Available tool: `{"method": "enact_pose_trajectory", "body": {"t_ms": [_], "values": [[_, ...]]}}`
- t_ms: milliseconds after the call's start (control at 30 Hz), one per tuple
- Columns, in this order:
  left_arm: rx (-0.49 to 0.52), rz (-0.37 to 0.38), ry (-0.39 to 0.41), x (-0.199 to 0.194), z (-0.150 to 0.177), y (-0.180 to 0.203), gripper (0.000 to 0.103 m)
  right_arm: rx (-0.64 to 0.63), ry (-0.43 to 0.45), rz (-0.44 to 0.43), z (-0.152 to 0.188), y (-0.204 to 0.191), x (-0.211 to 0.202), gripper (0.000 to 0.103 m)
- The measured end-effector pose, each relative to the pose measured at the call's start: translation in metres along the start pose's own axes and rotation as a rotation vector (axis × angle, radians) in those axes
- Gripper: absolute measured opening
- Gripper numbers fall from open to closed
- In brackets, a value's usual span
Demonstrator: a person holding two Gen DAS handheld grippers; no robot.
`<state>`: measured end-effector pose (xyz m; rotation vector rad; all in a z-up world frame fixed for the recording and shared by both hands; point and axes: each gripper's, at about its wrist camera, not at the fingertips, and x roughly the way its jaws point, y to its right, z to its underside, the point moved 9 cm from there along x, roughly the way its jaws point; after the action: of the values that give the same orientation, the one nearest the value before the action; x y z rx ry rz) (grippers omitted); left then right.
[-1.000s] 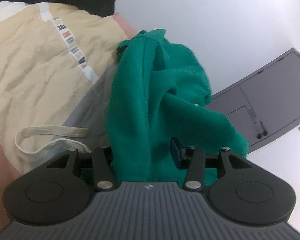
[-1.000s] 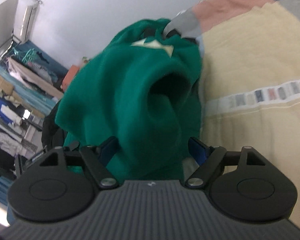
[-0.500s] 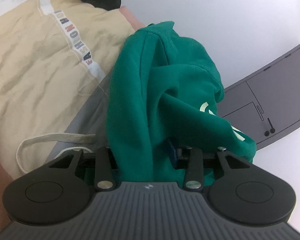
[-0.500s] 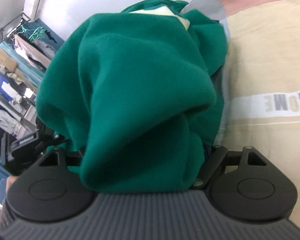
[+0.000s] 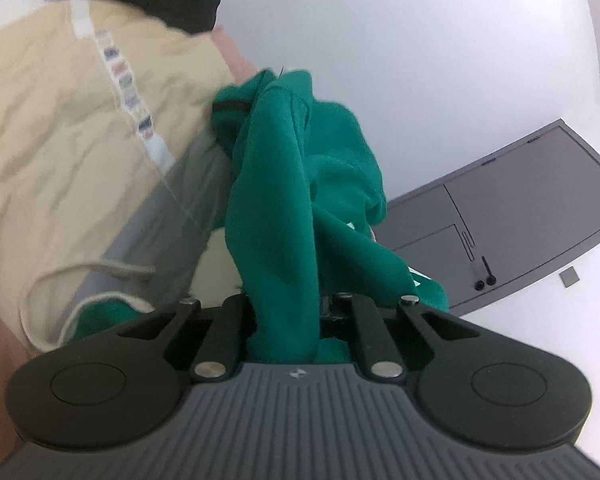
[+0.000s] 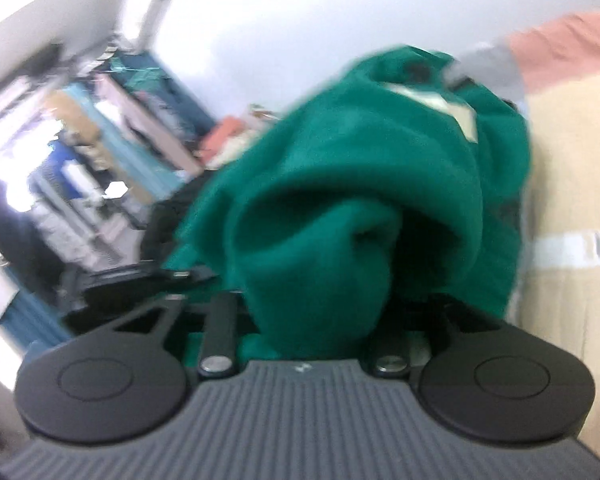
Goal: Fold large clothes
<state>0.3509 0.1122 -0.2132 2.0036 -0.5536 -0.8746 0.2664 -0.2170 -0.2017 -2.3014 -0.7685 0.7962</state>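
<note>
Sweatshirt (image 5: 276, 208), green and bunched, hangs above the bedspread (image 5: 60, 152), pinched from two sides so it can be spread out. Left gripper (image 5: 286, 320) is closing on a fold; right gripper (image 6: 320, 320) is closing around a thick wad. Beyond the bedspread: white wall, grey door (image 5: 520, 208), cluttered shelves (image 6: 80, 152).

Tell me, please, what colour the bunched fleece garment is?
Solid dark green fleece garment, clearest in the left wrist view.
</note>
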Motion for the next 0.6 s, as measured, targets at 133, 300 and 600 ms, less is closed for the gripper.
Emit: {"method": "enact_pose_trajectory", "body": {"t_ms": [133, 300, 600], "values": [[0.043, -0.019, 0.008, 0.007, 0.007, 0.0, 0.013, -0.005, -0.063, 0.079, 0.017, 0.021, 0.025, 0.042], [0.071, 0.048, 0.077, -0.011, 0.009, 0.025, 0.011, -0.141, 0.018, 0.09, 0.003, -0.005, -0.007, 0.013], [0.134, 0.35, 0.153, -0.076, 0.013, 0.144, 0.01, -0.275, 0.221, 0.041, -0.078, -0.087, -0.106, 0.011]]}}
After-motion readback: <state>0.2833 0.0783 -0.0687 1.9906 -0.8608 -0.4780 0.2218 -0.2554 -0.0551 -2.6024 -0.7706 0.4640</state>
